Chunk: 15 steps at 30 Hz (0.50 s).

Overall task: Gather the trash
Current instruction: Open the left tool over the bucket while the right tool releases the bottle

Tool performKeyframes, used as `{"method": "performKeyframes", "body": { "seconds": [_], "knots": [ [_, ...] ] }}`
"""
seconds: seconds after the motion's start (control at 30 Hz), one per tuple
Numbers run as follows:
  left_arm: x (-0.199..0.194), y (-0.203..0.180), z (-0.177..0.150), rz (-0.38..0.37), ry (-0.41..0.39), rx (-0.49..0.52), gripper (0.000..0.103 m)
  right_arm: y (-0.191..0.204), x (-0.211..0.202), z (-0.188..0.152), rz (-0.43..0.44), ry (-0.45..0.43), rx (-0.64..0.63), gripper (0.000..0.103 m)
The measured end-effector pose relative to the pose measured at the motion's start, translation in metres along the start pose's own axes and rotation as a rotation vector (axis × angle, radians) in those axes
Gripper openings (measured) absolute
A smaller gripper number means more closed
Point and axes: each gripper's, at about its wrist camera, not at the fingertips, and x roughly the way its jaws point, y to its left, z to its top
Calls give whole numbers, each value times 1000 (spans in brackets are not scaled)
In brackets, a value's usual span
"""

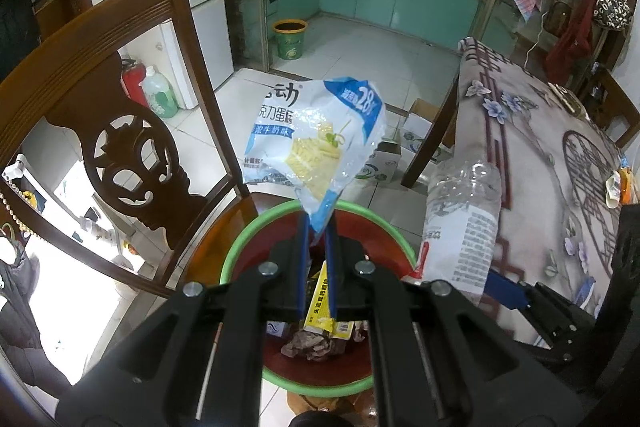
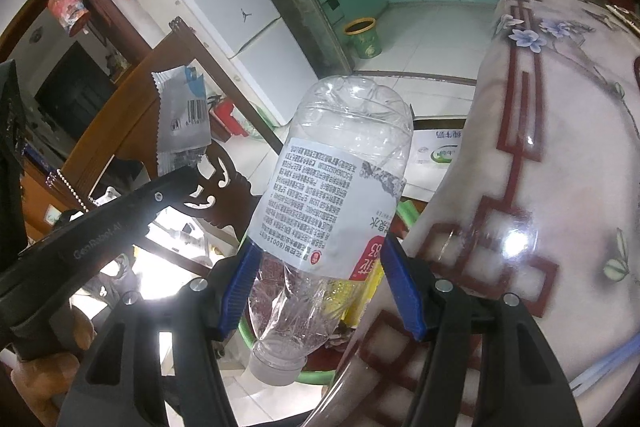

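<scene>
My left gripper (image 1: 316, 227) is shut on a blue-and-white snack wrapper (image 1: 316, 135) and holds it above a red basin with a green rim (image 1: 240, 239) on a wooden chair. The basin holds a yellow packet (image 1: 320, 311) and crumpled paper (image 1: 312, 347). My right gripper (image 2: 320, 255) is shut on a crushed clear plastic bottle (image 2: 336, 187), cap end toward the camera, beside the table edge. The bottle also shows in the left wrist view (image 1: 464, 219), right of the basin. The wrapper's silver back (image 2: 184, 115) and the left gripper's arm (image 2: 120, 219) show in the right wrist view.
The carved wooden chair back (image 1: 120, 139) stands left of the basin. A table with a floral cloth (image 1: 560, 155) is on the right. Cardboard boxes (image 1: 384, 159) lie on the tiled floor beyond. A green bucket (image 1: 290, 39) stands at the kitchen doorway.
</scene>
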Motion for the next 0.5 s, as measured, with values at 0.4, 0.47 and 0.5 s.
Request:
{"method": "performKeyframes", "body": {
  "seconds": [0.4,0.47,0.5],
  "knots": [
    [-6,-2,3,18,-17,-12,31,0,-1,1,2,8,-9,65],
    [-9,-4,4,20,-26,-15,41,-4,-6,-1,4,2,4,71],
    [-10,-6,4,22,-28,-12,41,-7,-10,-1,8,-9,13,73]
  ]
}}
